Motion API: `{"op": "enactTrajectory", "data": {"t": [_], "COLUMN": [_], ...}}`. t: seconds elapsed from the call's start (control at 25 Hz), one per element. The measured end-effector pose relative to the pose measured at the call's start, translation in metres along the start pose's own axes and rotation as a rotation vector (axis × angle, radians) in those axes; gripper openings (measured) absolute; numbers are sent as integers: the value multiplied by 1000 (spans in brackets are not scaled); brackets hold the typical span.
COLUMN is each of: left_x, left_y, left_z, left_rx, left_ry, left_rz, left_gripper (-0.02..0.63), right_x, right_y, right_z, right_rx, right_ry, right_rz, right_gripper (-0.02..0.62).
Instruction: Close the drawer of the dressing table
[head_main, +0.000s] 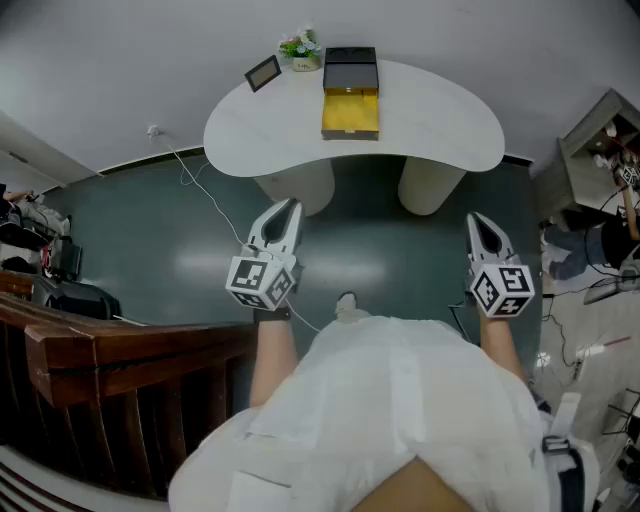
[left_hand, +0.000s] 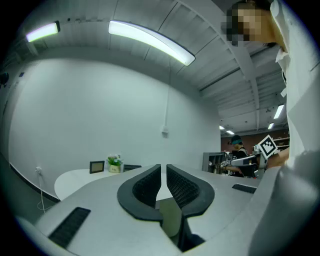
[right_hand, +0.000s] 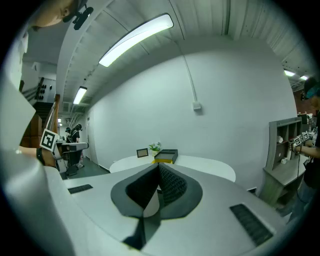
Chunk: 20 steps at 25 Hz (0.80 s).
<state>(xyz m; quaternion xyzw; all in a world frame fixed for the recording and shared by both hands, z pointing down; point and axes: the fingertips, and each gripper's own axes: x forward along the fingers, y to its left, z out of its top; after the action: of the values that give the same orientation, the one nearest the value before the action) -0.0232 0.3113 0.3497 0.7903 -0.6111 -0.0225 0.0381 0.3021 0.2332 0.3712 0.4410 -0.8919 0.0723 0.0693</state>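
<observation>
The left gripper (head_main: 287, 212) has its jaws drawn almost together. Only a thin slit shows between the ribbed pads, and nothing is in it. The right gripper (head_main: 482, 224) has its tips meeting and is just as empty. Both are held out in front of the person, one to each side of the body. They point towards the dressing table (head_main: 440, 120) but are well short of it, with bare green floor between. That looks to me like a carrying pose for the walk up rather than a reach. Closed jaws make a blunt nose, which is all a push needs (shutting a drawer calls for no gripping).

The drawer (head_main: 350, 117) is the yellow tray standing pulled out, towards the person, from a small black box (head_main: 351, 66) at the back middle of the white tabletop. Its front is therefore square to the approach, and I'd say either gripper could press it home. The right gripper view has it almost dead ahead. Beside the box stand a little potted plant (head_main: 300, 47) and a picture frame (head_main: 263, 72), near enough that the push had better go straight, not sideways. A white cable (head_main: 205, 195) trails across the floor to the left of the path and is worth stepping round.
</observation>
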Motion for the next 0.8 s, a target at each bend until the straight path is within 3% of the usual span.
{"op": "enactTrajectory", "data": {"t": [0.48, 0.8], "left_x": [25, 38], "left_y": [90, 121], "left_z": [19, 16], "left_rx": [-2, 7], "left_ry": [-6, 9], "left_rz": [-27, -121], "left_gripper": [46, 46], "right_x": [75, 107], "right_y": [33, 50], "right_z": [23, 35], "right_rx": [-14, 82], "right_ry": [-17, -91], "right_rz": [-41, -24], "right_gripper": [9, 9]}}
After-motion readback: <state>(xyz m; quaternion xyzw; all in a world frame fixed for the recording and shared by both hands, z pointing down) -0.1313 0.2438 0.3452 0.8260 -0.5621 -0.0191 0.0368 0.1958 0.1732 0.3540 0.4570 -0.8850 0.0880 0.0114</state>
